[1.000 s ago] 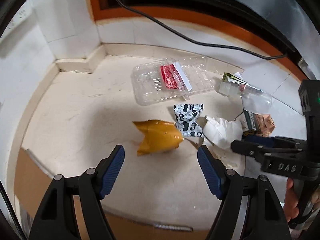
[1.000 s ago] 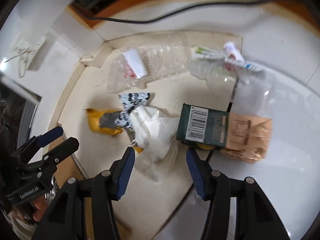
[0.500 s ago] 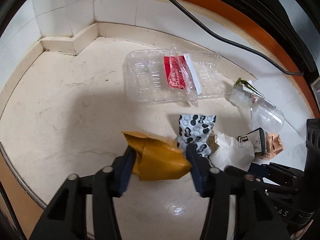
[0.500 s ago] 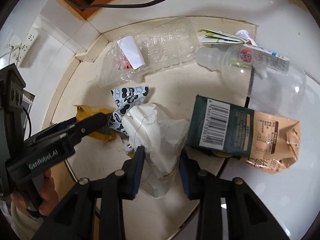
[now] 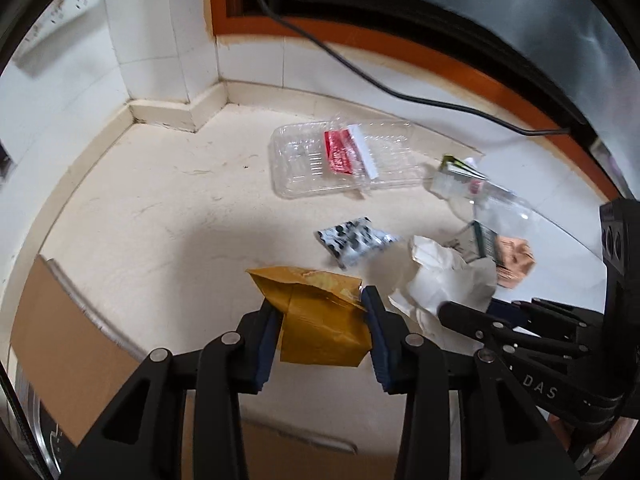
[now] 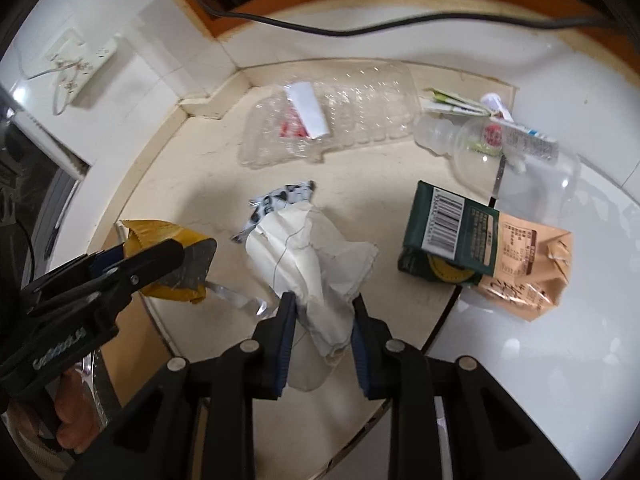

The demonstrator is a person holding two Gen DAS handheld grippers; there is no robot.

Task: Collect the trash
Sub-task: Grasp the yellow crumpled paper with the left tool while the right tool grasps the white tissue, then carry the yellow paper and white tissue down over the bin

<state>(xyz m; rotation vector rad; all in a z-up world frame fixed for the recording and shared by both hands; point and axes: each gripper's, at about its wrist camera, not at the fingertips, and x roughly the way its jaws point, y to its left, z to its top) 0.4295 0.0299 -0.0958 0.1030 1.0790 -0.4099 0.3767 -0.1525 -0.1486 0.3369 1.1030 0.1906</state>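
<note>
We note cream stone floor (image 5: 160, 208), white tiled wall (image 5: 160, 40) at corner. Black cable (image 6: 400, 26) runs along orange-brown wooden trim (image 5: 460, 76). White power strip (image 6: 80, 60) lies against wall. Brown cardboard sheet (image 5: 60, 340) near floor edge.

The left hand-held gripper (image 5: 322, 330) points steeply downward, its blue-padded jaws closing on a crumpled yellow wrapper (image 5: 320, 320) that sits between them, both pads against its sides. The right hand-held gripper (image 6: 324, 332) tilts down likewise — its jaws closing on a wad of white paper (image 6: 320, 276), pinched between the pads. The two tools sit close side by side, each showing in the other's view. Fingers (image 6: 70, 420) of the person's left hand wrap the left tool's handle.
</note>
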